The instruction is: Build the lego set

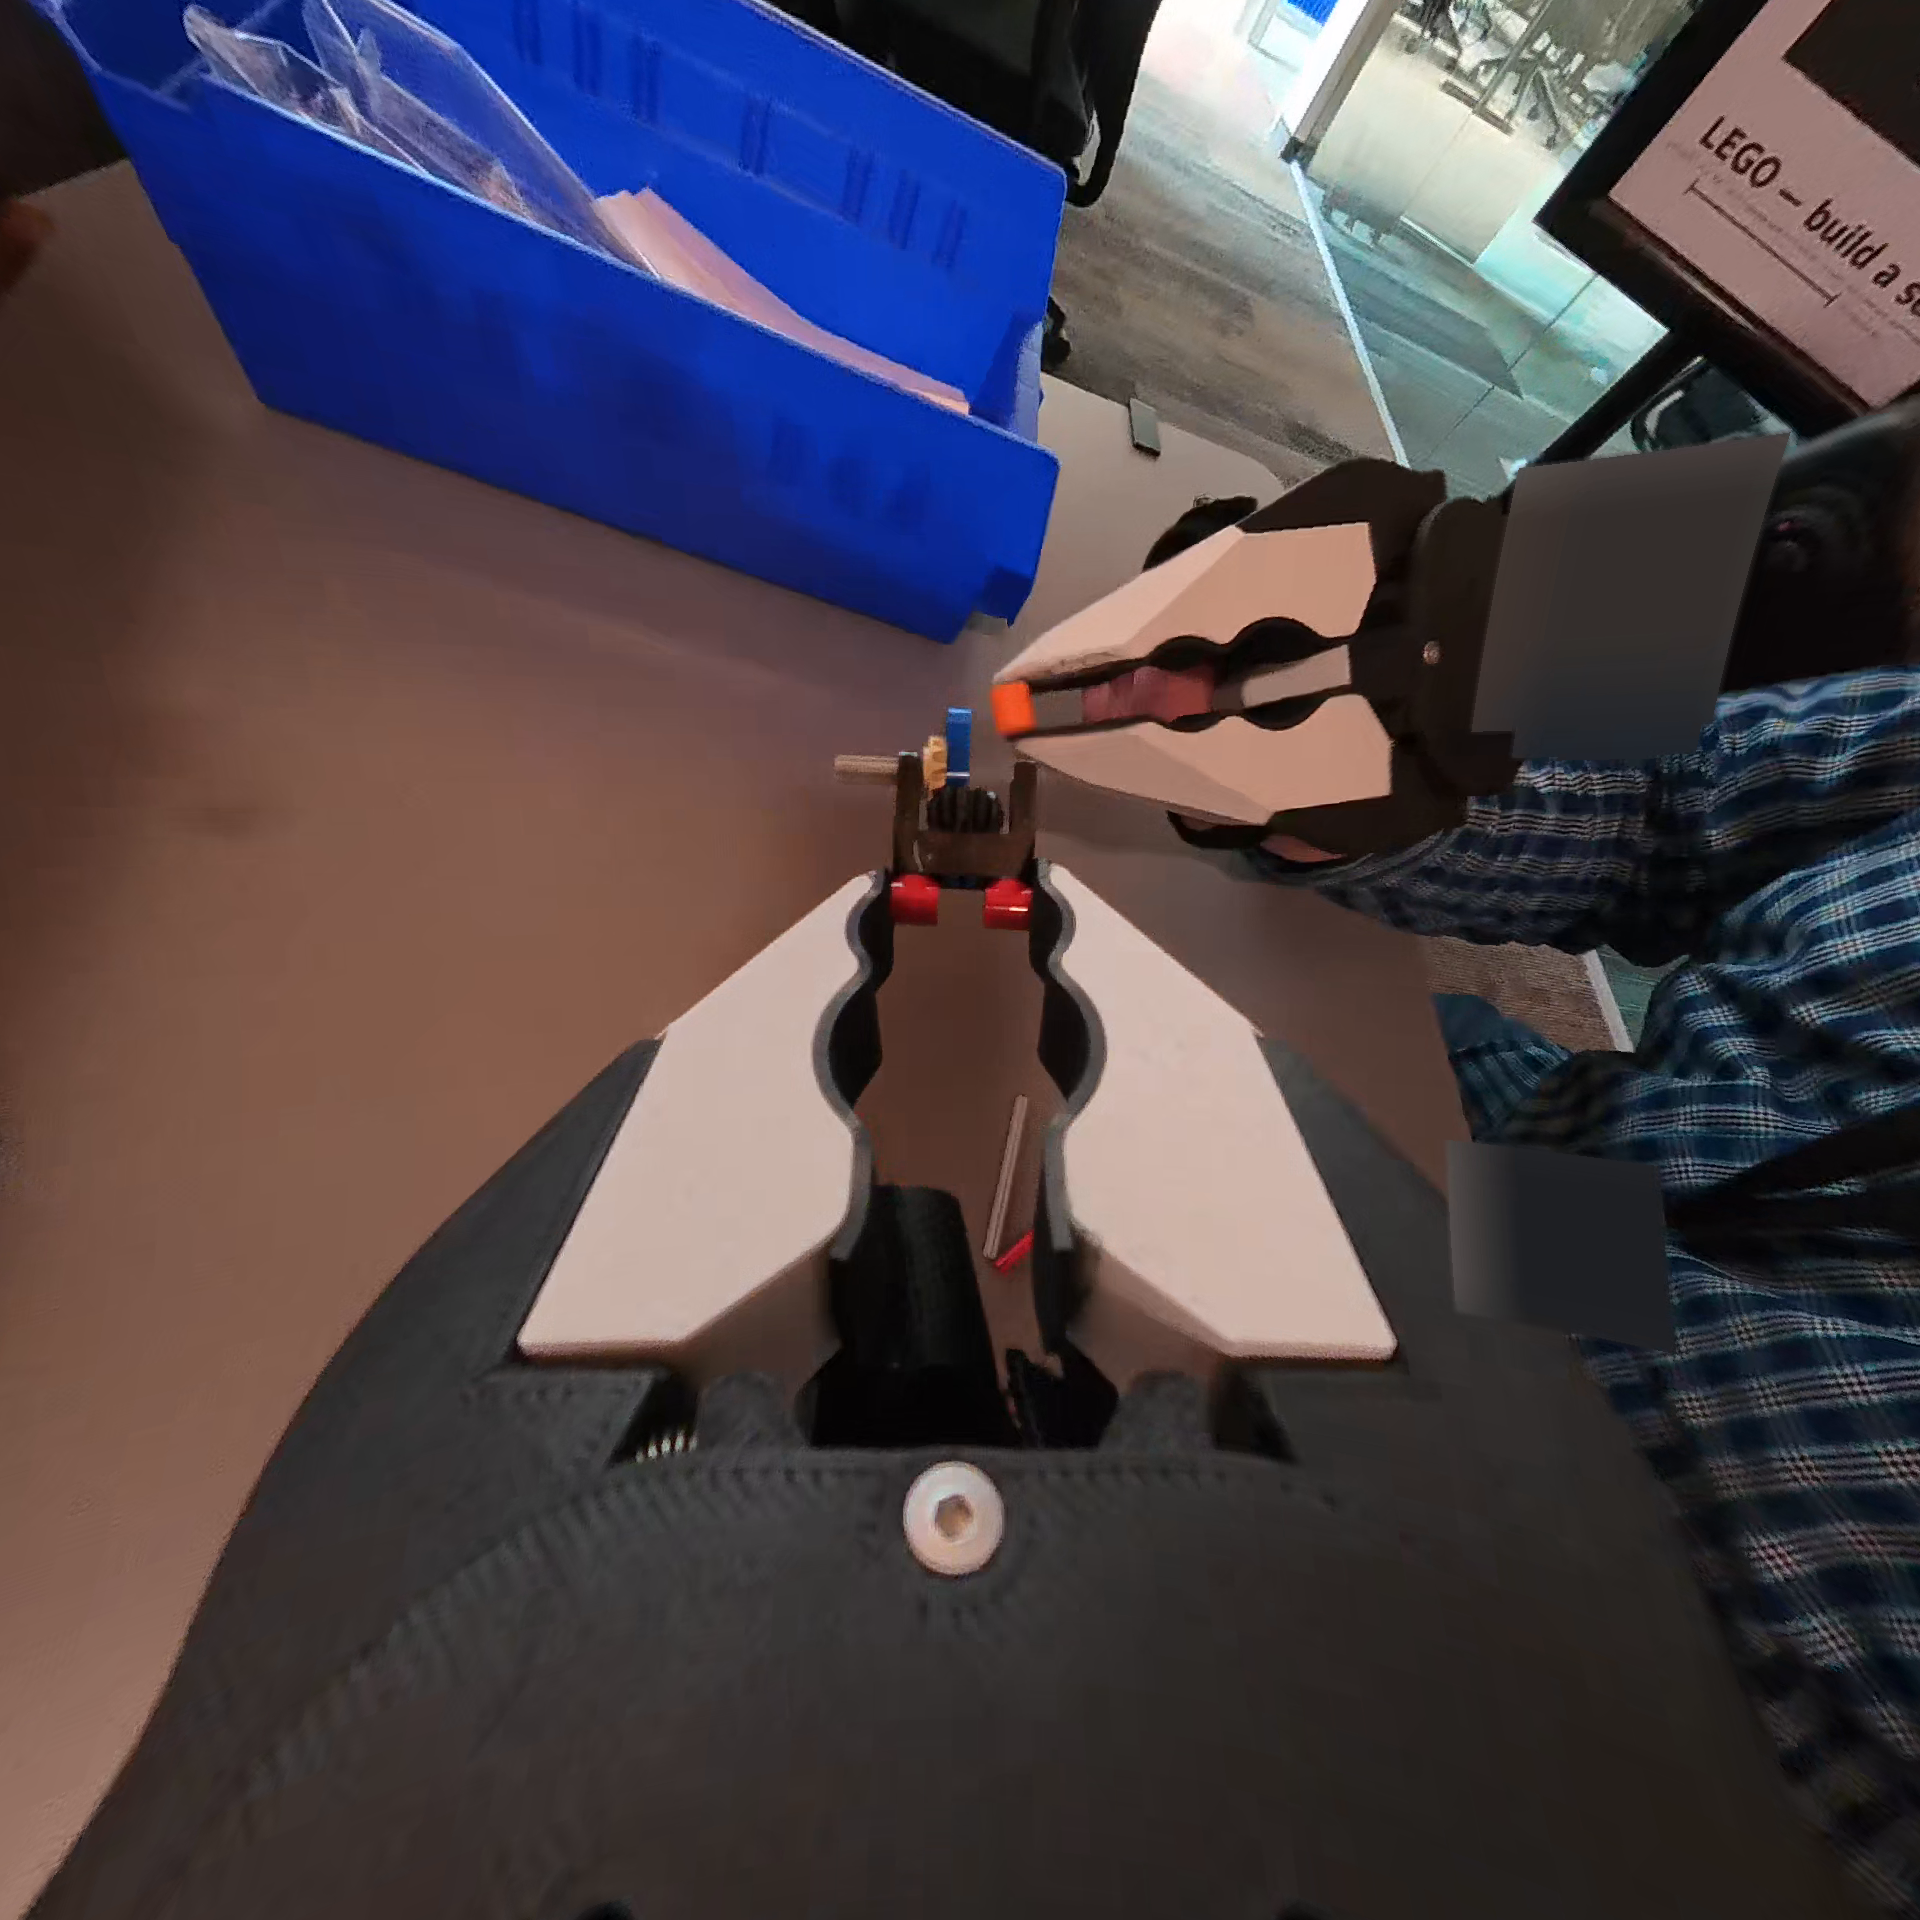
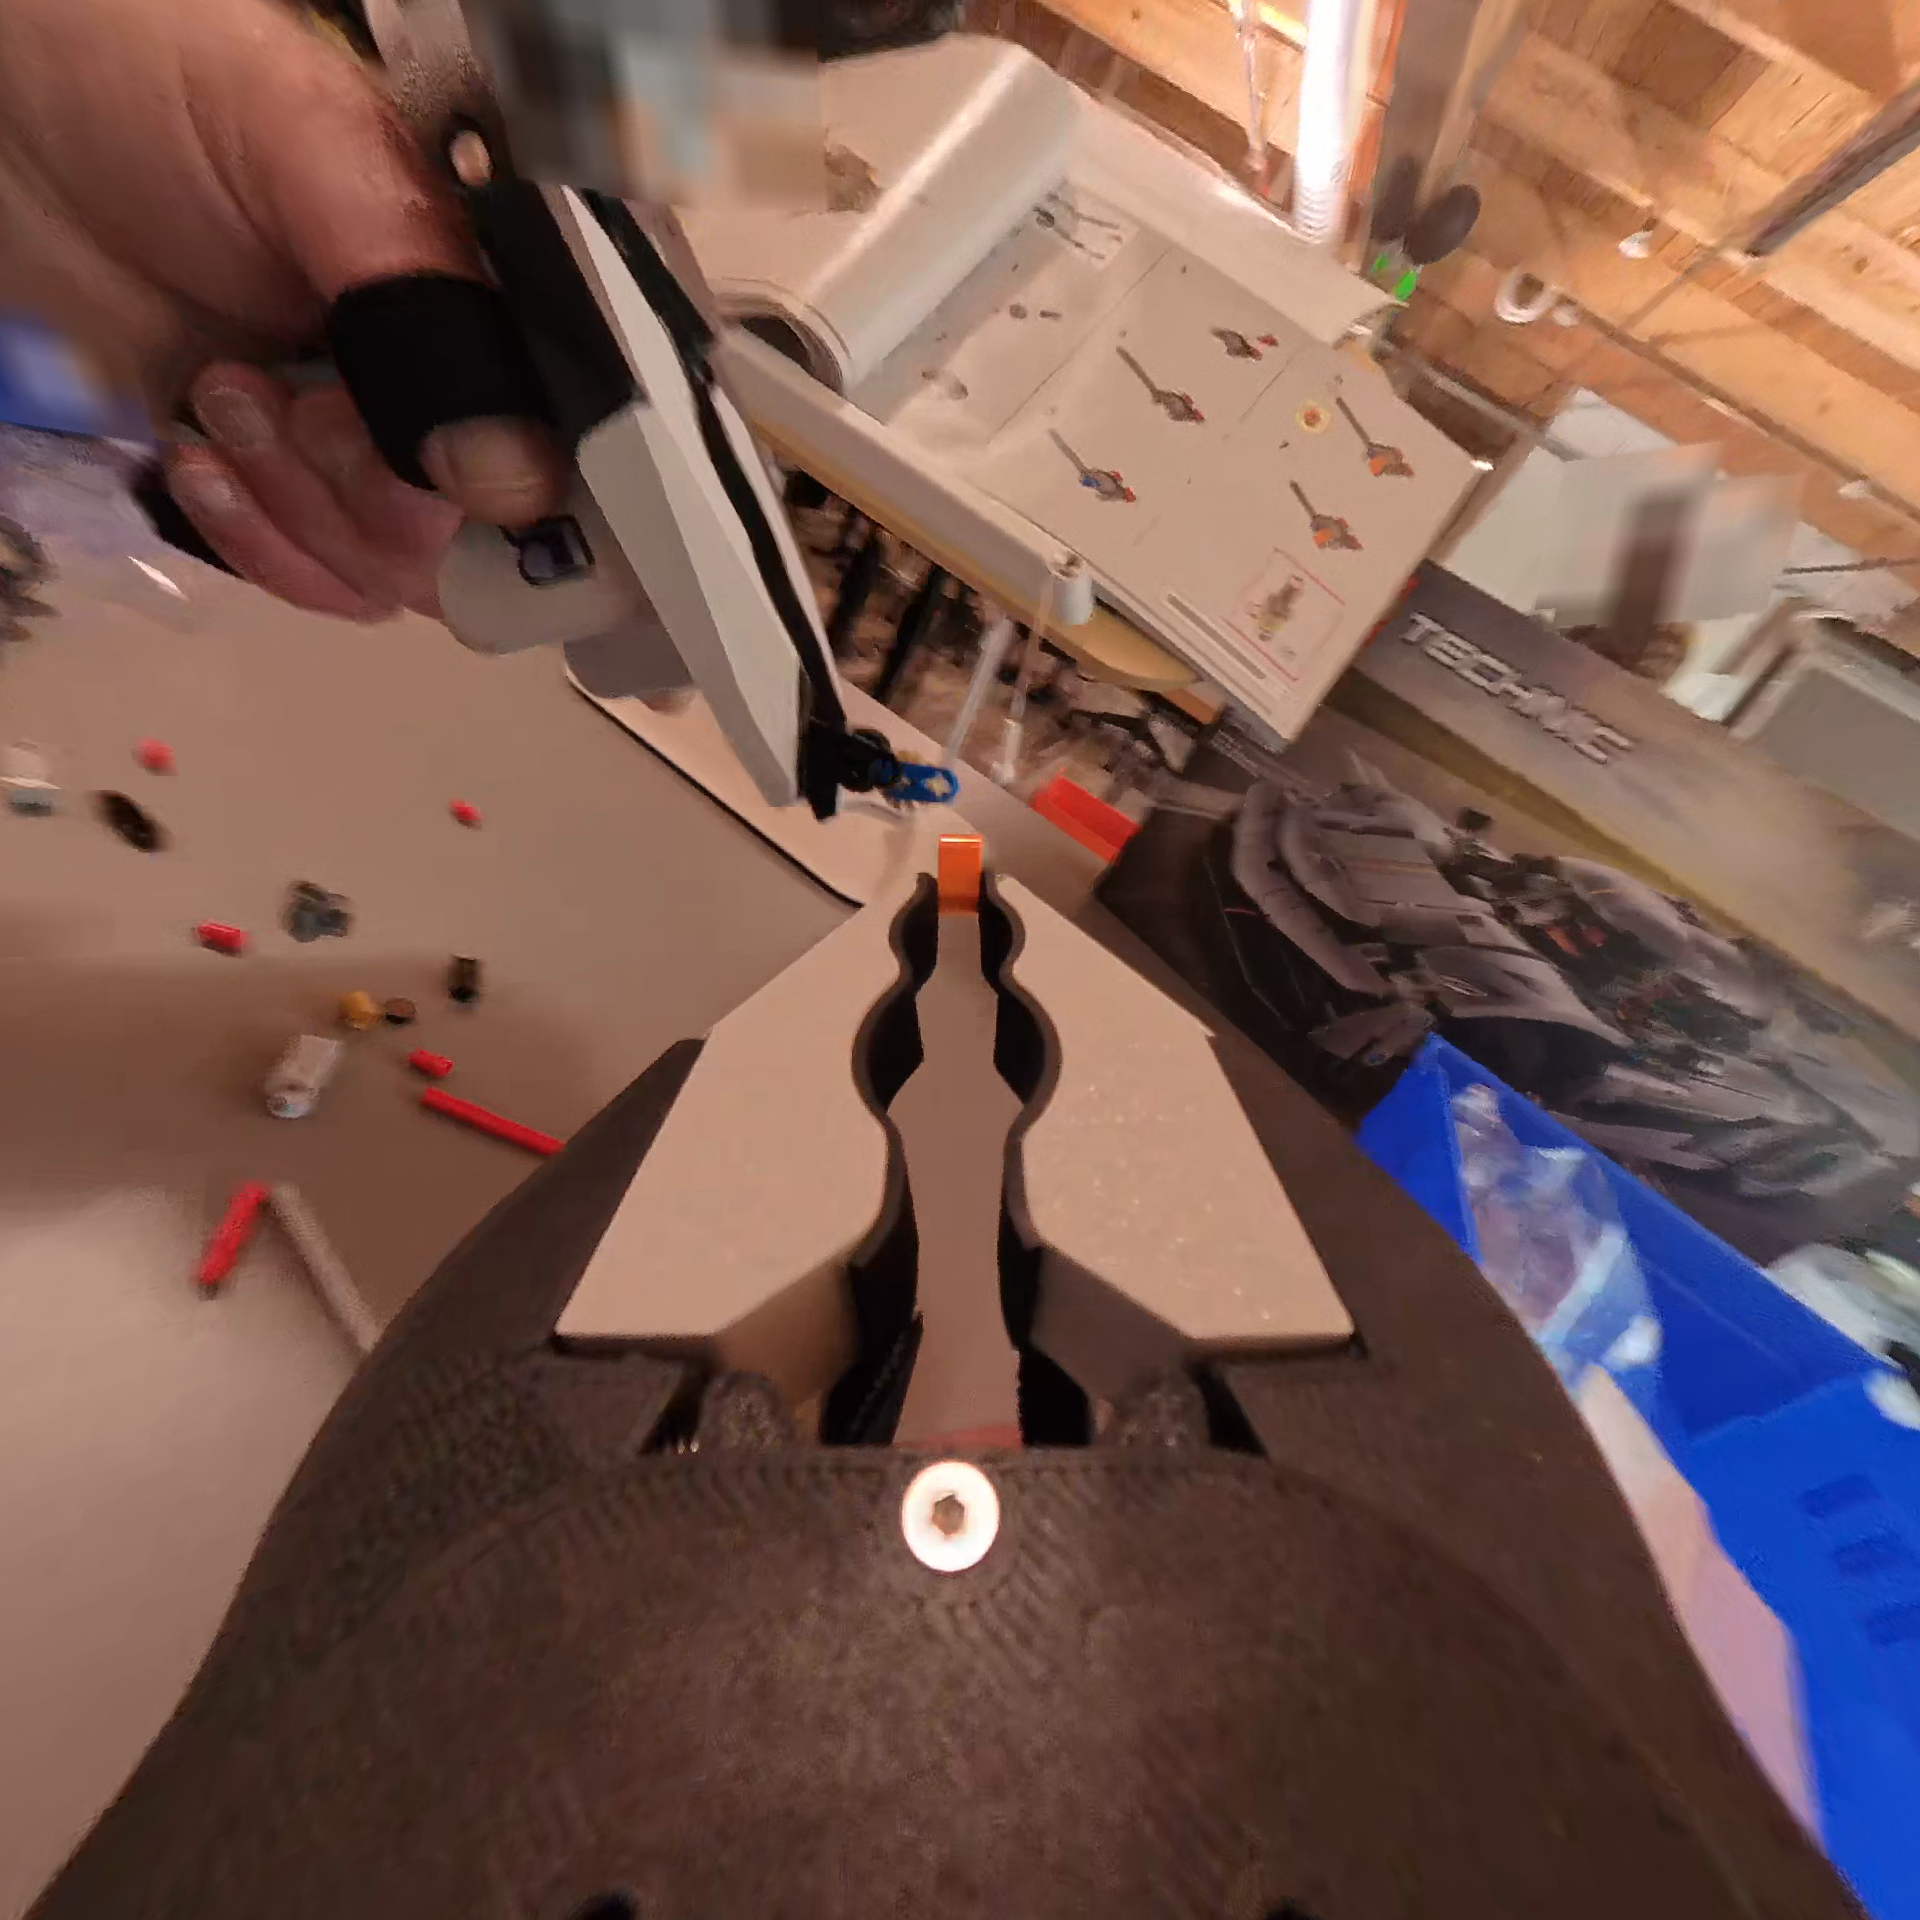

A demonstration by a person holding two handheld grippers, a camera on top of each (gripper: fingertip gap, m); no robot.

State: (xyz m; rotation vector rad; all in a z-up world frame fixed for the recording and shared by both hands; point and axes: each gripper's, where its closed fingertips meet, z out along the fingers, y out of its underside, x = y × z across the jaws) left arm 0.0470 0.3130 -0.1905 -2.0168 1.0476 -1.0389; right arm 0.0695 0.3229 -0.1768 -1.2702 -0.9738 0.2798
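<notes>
My left gripper (image 1: 961,894) is shut on a small lego assembly (image 1: 961,821): a black frame with two red pins, a black gear, a tan gear, a blue piece and a grey axle sticking out left. It holds the assembly above the table. My right gripper (image 2: 958,883) is shut on a small orange piece (image 2: 958,873). In the left wrist view the right gripper (image 1: 1023,707) comes in from the right, and its orange piece (image 1: 1010,709) is just right of and slightly above the assembly's blue piece. In the right wrist view the left gripper (image 2: 831,790) hangs above with the assembly (image 2: 904,779).
A blue bin (image 1: 623,343) with clear bags and paper stands at the back left. Loose lego parts (image 2: 312,1018) lie on the table, among them red axles (image 2: 488,1120) and a grey axle (image 1: 1006,1174). An open instruction booklet (image 2: 1195,447) and the set's box (image 2: 1507,935) stand beyond.
</notes>
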